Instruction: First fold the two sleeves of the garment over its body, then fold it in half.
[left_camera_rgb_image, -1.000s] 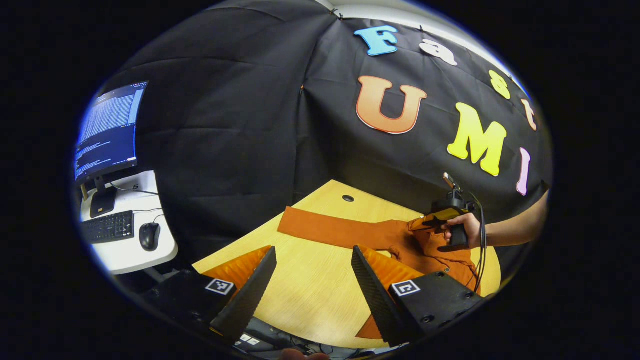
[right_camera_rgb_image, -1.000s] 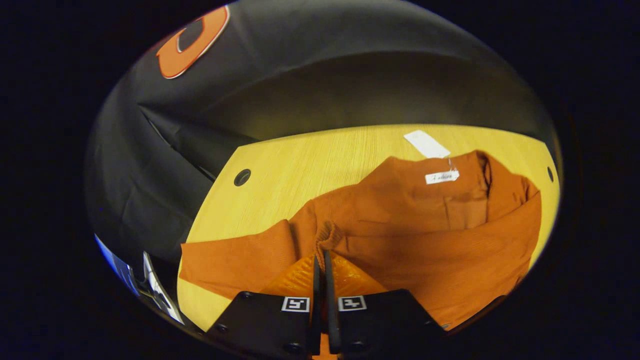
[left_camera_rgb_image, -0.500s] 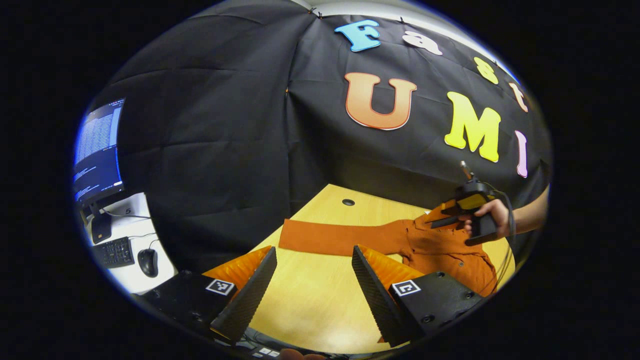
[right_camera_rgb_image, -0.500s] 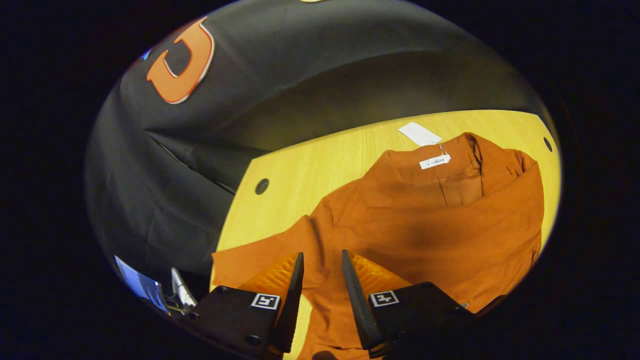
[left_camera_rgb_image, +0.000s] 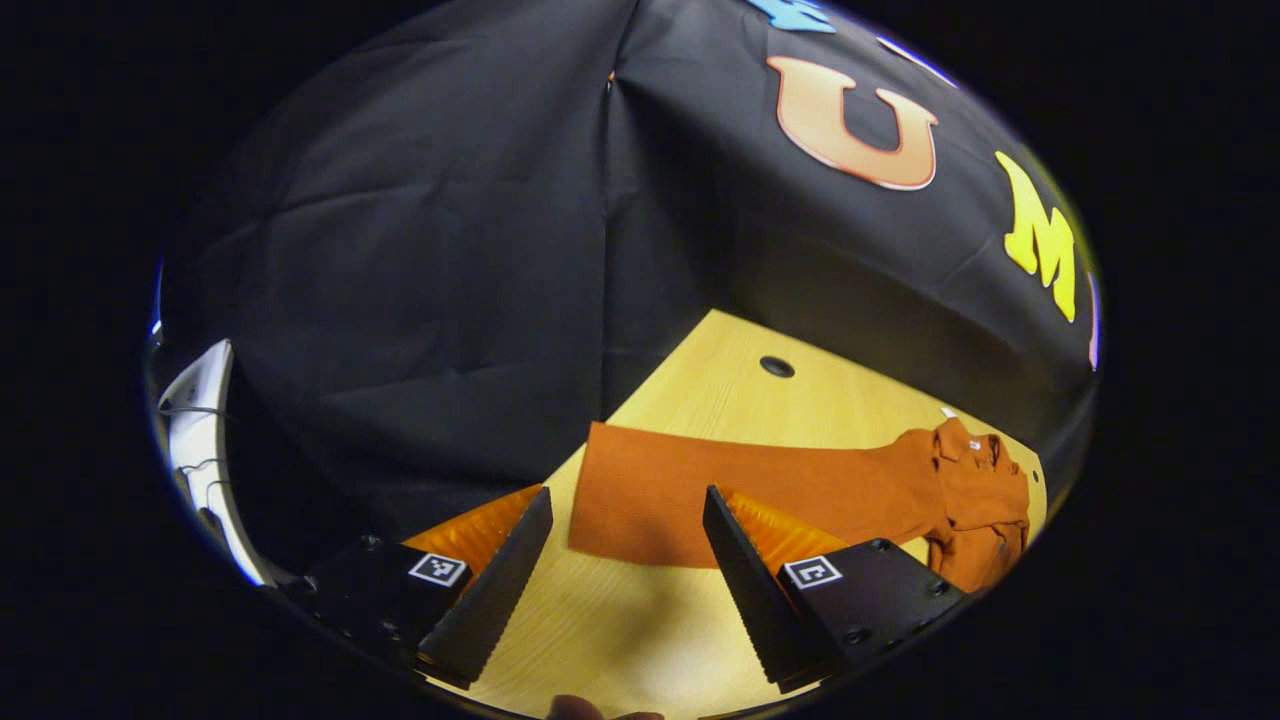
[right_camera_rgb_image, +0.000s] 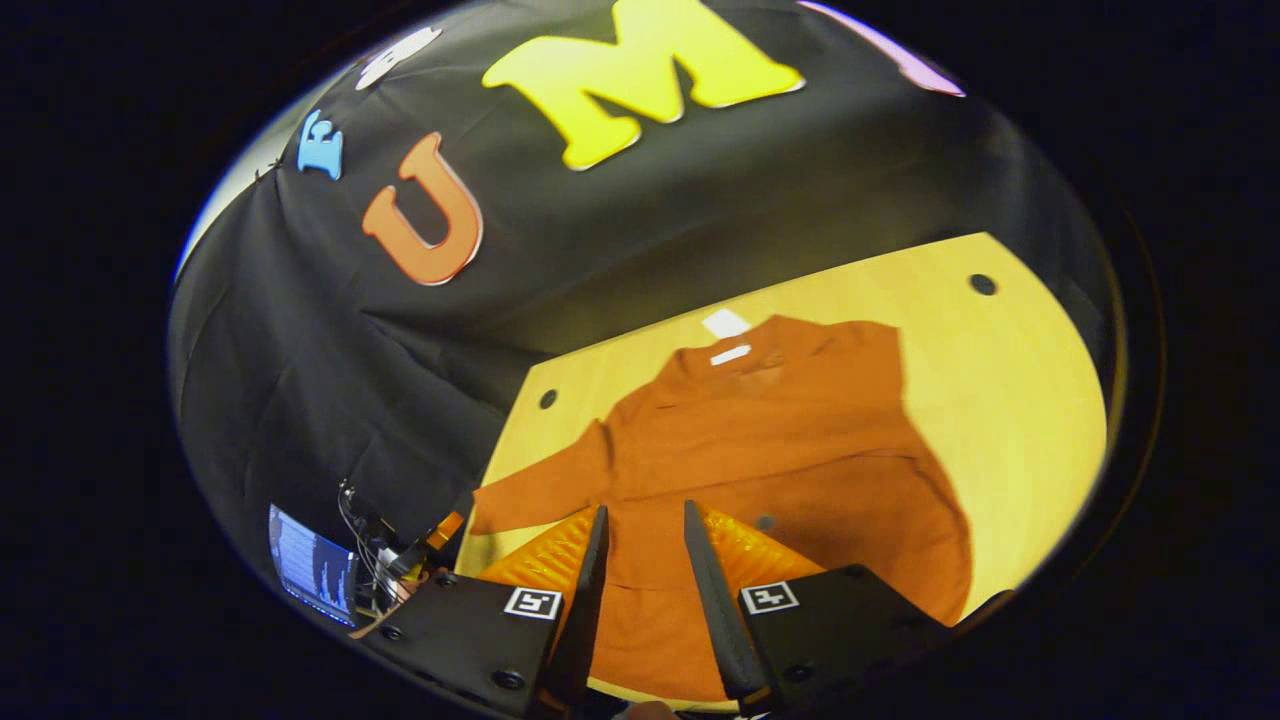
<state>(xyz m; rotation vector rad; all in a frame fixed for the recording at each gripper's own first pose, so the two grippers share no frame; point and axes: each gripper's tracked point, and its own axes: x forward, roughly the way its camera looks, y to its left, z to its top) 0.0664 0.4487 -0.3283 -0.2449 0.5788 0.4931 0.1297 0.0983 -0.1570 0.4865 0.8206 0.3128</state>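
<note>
An orange long-sleeved garment (right_camera_rgb_image: 780, 430) lies flat on the light wooden table (right_camera_rgb_image: 1000, 400), collar and white tag (right_camera_rgb_image: 724, 322) at the far end. One sleeve lies folded across its body. The other sleeve (left_camera_rgb_image: 700, 480) stretches out flat toward the table's edge, the bunched body (left_camera_rgb_image: 970, 490) beyond it. My left gripper (left_camera_rgb_image: 625, 500) stands open just above and short of that sleeve's end, with nothing between its fingers. My right gripper (right_camera_rgb_image: 644, 510) is open with a narrow gap, raised over the garment's near hem. In the right gripper view the left gripper (right_camera_rgb_image: 415, 550) shows beside the outstretched sleeve (right_camera_rgb_image: 530, 490).
Round cable holes sit in the table (left_camera_rgb_image: 650, 620) near its far corners (left_camera_rgb_image: 776, 366) (right_camera_rgb_image: 982, 284). The black cloth wall closes the back and left side. A lit monitor (right_camera_rgb_image: 310, 565) stands past the table's left edge, by a white desk (left_camera_rgb_image: 200, 420).
My right gripper opened, let go of the sleeve on the body and drew back and up. My left gripper moved closer to the outstretched sleeve's end.
</note>
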